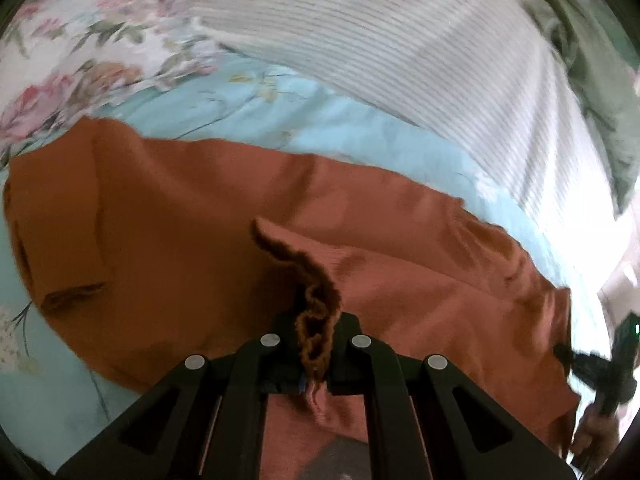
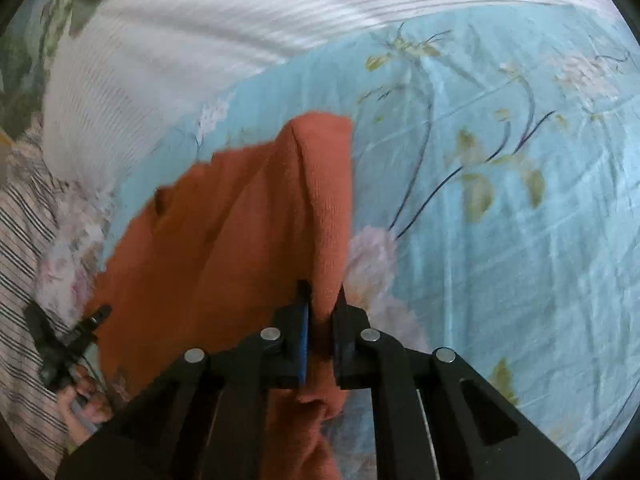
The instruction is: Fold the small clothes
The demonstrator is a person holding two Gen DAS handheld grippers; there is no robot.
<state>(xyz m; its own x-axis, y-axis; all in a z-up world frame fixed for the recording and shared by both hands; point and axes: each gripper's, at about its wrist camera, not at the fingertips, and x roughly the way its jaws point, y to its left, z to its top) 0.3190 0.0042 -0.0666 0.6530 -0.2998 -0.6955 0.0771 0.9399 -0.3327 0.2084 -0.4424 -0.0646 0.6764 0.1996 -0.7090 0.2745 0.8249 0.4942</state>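
Note:
A rust-orange knit garment (image 1: 180, 220) lies spread on the pale blue floral bedsheet (image 1: 256, 92). My left gripper (image 1: 316, 332) is shut on a bunched, frayed edge of it, which stands up in a ridge between the fingers. In the right wrist view the same orange garment (image 2: 224, 216) hangs in a long fold, and my right gripper (image 2: 322, 312) is shut on that fold's near end. The other gripper (image 1: 600, 364) shows at the right edge of the left wrist view, and at the left edge (image 2: 60, 344) of the right wrist view, each with a hand below it.
A white ribbed cloth (image 1: 400, 48) lies behind the garment, also seen as the white ribbed cloth (image 2: 168, 40). Flowered bedding (image 1: 80, 52) is at the far left, green fabric (image 1: 592, 64) at the far right. A striped cloth (image 2: 24, 216) lies at the left. Bare sheet (image 2: 500, 200) stretches right.

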